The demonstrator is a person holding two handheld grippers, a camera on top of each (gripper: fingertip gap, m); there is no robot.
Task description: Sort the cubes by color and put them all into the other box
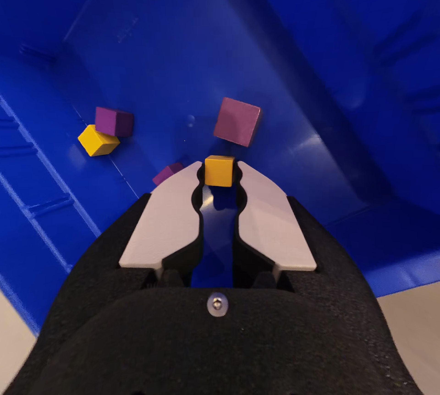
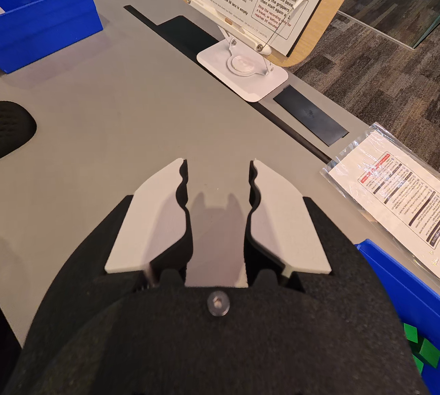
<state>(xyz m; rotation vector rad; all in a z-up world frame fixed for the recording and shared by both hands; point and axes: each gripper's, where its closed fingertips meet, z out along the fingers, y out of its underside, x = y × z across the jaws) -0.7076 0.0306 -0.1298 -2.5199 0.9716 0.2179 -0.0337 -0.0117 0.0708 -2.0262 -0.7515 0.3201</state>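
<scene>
Clamped at its tips on 1 yellow cube inside the blue box, the left gripper needed a steady straight lift clear of 3 purple cubes, while the right gripper hung apart and empty above the table.

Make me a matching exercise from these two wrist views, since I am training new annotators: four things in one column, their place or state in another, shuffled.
Things
1. left gripper
2. right gripper
3. large purple cube
4. green cubes

States
A. open over bare table
B. lying alone on the blue box floor
C. shut on a yellow cube
D. in a blue box at the view's lower right edge

Pairs: 1-C, 2-A, 3-B, 4-D
</scene>
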